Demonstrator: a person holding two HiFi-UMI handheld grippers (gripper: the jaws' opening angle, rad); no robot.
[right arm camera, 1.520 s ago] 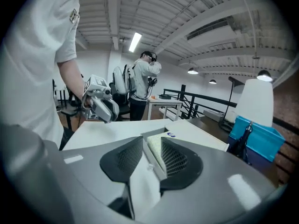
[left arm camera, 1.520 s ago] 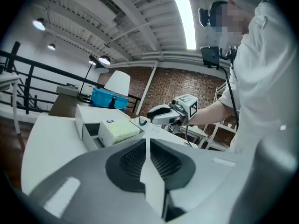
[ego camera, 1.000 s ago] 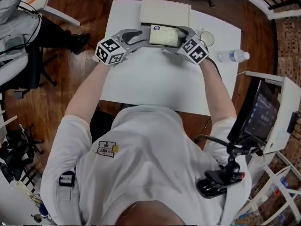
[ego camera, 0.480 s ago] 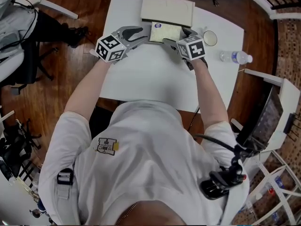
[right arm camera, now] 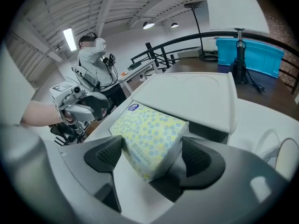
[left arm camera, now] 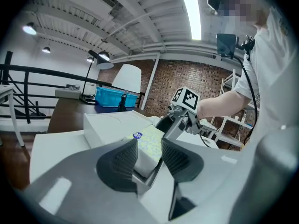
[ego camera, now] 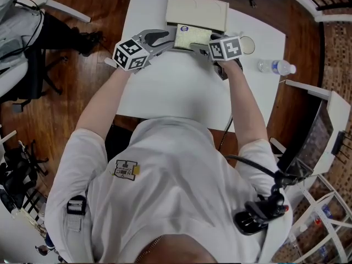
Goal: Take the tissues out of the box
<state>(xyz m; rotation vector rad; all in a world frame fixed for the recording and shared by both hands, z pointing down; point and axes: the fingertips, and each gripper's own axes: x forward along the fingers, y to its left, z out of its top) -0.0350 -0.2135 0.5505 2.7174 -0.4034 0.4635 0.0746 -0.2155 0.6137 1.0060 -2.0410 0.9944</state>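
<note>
Left gripper: I'm pinching the box corner, jaws narrowly apart.
Right gripper: I'm straddling the tissue pack, 2 wide jaws having just been closing, not squeezing.

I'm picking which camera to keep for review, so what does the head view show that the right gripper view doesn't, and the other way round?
Only the head view shows the water bottle off to the right of the table, and the person's shirt from above. Only the right gripper view shows the ceiling light and the print on the side of the tissue pack. Both show that pack, the open box and the left claw at the pack's end.
</note>
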